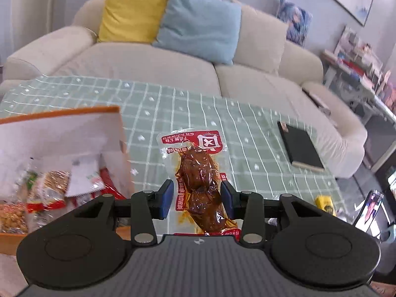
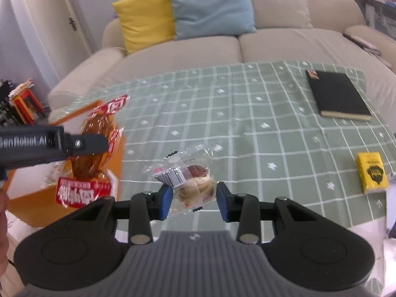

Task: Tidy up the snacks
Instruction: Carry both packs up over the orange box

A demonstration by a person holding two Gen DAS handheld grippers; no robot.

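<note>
Presently, an inventory, largest item first.

Sofa (image 1: 153, 74): cream, behind the table, bearing a yellow cushion (image 1: 133, 12) and a blue cushion (image 1: 198, 22). Not part of my work.

Table (image 2: 247, 123): under a green checked cloth.

Snack box (image 1: 61, 133): orange-edged, white inside, at the table's left end. Several packets lie in it already, so I judge the sorting well under way.

Black notebook (image 2: 339, 96) and yellow pack (image 2: 371, 173): lying on the cloth, well apart from the box. Whether the yellow pack counts as a snack I cannot tell.

Braised-meat packet (image 1: 198, 180): red-printed, clear film. My left gripper (image 1: 196, 198) has it between its blue pads, lifted clear of the cloth, just beside the box. From the right wrist view the same packet hangs over the box's edge.

Biscuit packet (image 2: 195, 180): clear wrapper, round biscuits, barcode label. My right gripper (image 2: 194, 200) is clenched on it and carries it above the cloth.

Remaining, as I judge it: both packets still to go into the box.

Hard to make out: the box's contents are blurred and cut off at the left edge; the packet's lower end is hidden behind my left gripper's body.
</note>
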